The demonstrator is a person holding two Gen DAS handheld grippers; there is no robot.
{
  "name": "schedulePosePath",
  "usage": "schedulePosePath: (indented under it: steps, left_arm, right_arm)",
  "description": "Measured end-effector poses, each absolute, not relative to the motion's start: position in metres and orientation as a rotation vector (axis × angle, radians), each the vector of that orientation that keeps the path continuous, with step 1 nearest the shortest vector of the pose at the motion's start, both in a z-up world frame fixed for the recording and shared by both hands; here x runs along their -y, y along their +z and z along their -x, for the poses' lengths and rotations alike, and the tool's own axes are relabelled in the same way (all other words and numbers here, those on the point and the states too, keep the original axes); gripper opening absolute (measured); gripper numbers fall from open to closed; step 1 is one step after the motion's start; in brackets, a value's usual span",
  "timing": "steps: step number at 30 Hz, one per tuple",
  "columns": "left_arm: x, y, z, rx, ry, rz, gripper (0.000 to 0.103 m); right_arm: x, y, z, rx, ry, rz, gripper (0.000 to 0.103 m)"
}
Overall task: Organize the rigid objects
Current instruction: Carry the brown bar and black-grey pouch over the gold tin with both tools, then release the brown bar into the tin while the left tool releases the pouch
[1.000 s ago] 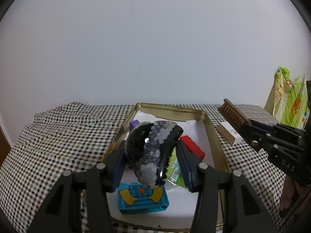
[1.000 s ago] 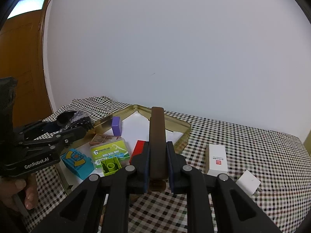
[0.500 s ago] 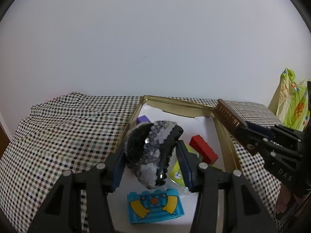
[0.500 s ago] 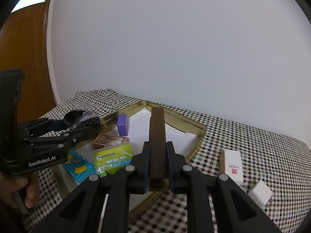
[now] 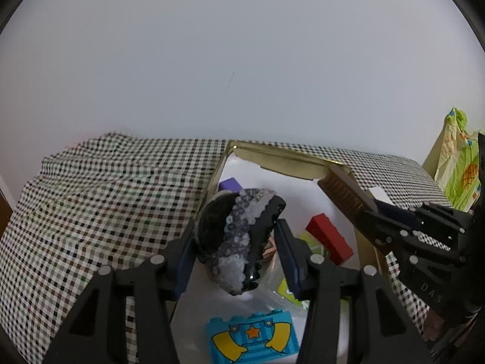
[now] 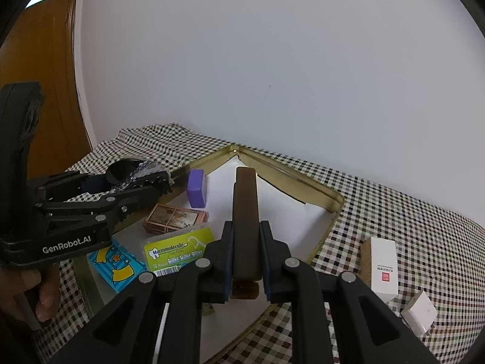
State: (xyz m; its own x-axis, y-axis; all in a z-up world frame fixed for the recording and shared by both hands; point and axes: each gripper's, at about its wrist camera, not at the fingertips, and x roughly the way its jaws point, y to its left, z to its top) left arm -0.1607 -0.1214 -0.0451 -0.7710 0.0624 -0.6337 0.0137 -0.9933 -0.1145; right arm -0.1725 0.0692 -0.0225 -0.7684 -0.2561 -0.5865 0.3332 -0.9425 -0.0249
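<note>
A black-and-white checked cloth [image 6: 409, 212] covers the table, and on it lies a shallow gold-rimmed tray [image 6: 329, 195] lined with white paper. Over the tray's left side the left gripper [image 5: 235, 242] is angled downward, a hand [image 6: 33, 288] wrapped round its grip at the picture's lower left in the right wrist view; its fingers are partly closed and clamp a large black hair claw clip [image 5: 239, 236] covered on one side with silvery, scale-like sequins, the clip's long axis running down toward the camera and its toothed edge facing right. The right gripper [image 6: 246, 251] also slants down over the tray's near right part, its fingers pressed tight on the flat sides of a dark brown brush [image 6: 246, 218], a long narrow bar pointing straight away along the fingers, its brown bristles [image 5: 342, 192] visible from the left wrist view. Inside the tray lie a blue toy block with yellow shapes and a star [image 5: 253, 338], a green floss-pick packet [image 6: 178, 250], a red brick [image 5: 329, 238], a brownish framed tile [image 6: 174, 217] and a small purple block [image 6: 196, 188] standing upright. Outside it, on the cloth to the right, sit a white box [image 6: 383, 262] and a white charger [image 6: 419, 314].
</note>
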Motion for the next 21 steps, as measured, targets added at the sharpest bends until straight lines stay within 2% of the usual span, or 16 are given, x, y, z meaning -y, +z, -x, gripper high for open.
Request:
schedulePosePath:
  steps: [8, 11, 13, 16, 21]
  left_arm:
    - [0.118, -0.054, 0.167, 0.154, 2.921, 1.088, 0.050]
    - [0.118, -0.056, 0.168, 0.138, 2.936, 1.091, 0.054]
    - [0.119, -0.054, 0.168, 0.135, 2.957, 1.082, 0.072]
    - [0.120, -0.049, 0.161, 0.141, 3.004, 1.047, 0.090]
    - [0.118, -0.041, 0.153, 0.157, 3.040, 1.004, 0.101]
  right_arm:
    - [-0.066, -0.032, 0.182, -0.194, -2.667, -0.927, 0.018]
    - [-0.066, -0.038, 0.187, -0.193, -2.673, -0.938, 0.018]
    - [-0.069, -0.040, 0.191, -0.164, -2.660, -0.930, 0.018]
    - [-0.071, -0.040, 0.186, -0.165, -2.662, -0.907, 0.023]
    - [-0.078, -0.034, 0.178, -0.120, -2.662, -0.860, 0.042]
